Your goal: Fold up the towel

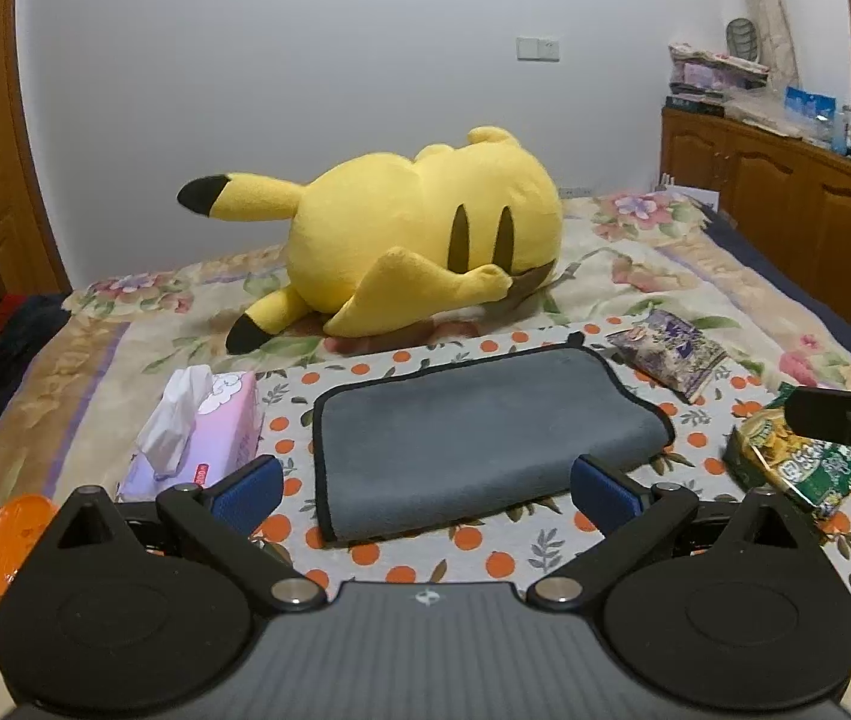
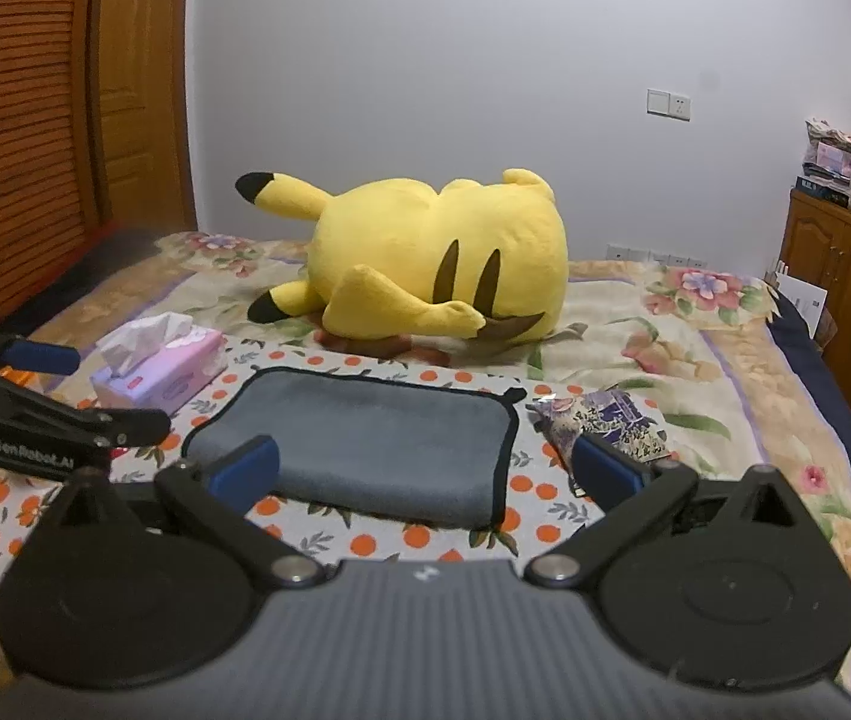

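Observation:
A grey towel (image 1: 479,438) with a black hem lies folded in a flat rectangle on an orange-dotted cloth (image 1: 425,552) on the bed. It also shows in the right wrist view (image 2: 365,444). My left gripper (image 1: 425,489) is open and empty, held just in front of the towel's near edge. My right gripper (image 2: 425,468) is open and empty, also just in front of the towel. The left gripper shows at the left of the right wrist view (image 2: 59,420). The right gripper's arm shows at the right of the left wrist view (image 1: 845,420).
A big yellow plush toy (image 1: 425,240) lies behind the towel. A pink tissue box (image 1: 209,426) stands to its left. A purple snack packet (image 1: 671,354) and a green snack bag (image 1: 797,462) lie to its right. An orange lid (image 1: 5,540) lies at the left. Wooden cabinets (image 1: 785,198) stand at the right.

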`<state>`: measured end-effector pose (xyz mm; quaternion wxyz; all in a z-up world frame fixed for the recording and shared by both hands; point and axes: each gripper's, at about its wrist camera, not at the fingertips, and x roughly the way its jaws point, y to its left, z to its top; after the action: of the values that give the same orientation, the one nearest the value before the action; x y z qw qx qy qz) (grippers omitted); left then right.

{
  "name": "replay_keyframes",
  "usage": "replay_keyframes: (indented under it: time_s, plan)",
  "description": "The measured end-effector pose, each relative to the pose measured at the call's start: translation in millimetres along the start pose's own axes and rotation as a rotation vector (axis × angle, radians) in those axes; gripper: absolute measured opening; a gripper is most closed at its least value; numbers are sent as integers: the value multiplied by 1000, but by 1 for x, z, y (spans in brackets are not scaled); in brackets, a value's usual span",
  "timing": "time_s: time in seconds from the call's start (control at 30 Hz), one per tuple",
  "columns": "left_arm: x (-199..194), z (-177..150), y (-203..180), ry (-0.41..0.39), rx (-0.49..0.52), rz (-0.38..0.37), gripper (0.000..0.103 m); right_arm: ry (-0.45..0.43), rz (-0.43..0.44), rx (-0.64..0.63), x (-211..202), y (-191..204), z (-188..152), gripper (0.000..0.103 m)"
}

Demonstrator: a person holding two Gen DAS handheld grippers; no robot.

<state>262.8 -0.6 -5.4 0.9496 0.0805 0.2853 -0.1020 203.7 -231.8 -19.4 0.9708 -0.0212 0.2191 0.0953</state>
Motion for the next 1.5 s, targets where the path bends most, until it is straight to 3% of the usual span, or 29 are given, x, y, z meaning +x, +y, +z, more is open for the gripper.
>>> replay_keyframes:
  time_s: [0.13, 0.8, 1.5]
  plan:
    - [-14, -1, -2, -22, -4, 30, 103, -7, 0, 6, -11, 1, 0, 103]
    - [-104, 1, -10, -51, -10, 20, 103, -65, -16, 56, -83, -1, 9, 103]
    - [-147, -48, -31, -32, -8, 0, 103, -69, -38, 92, -122, -12, -22, 103]
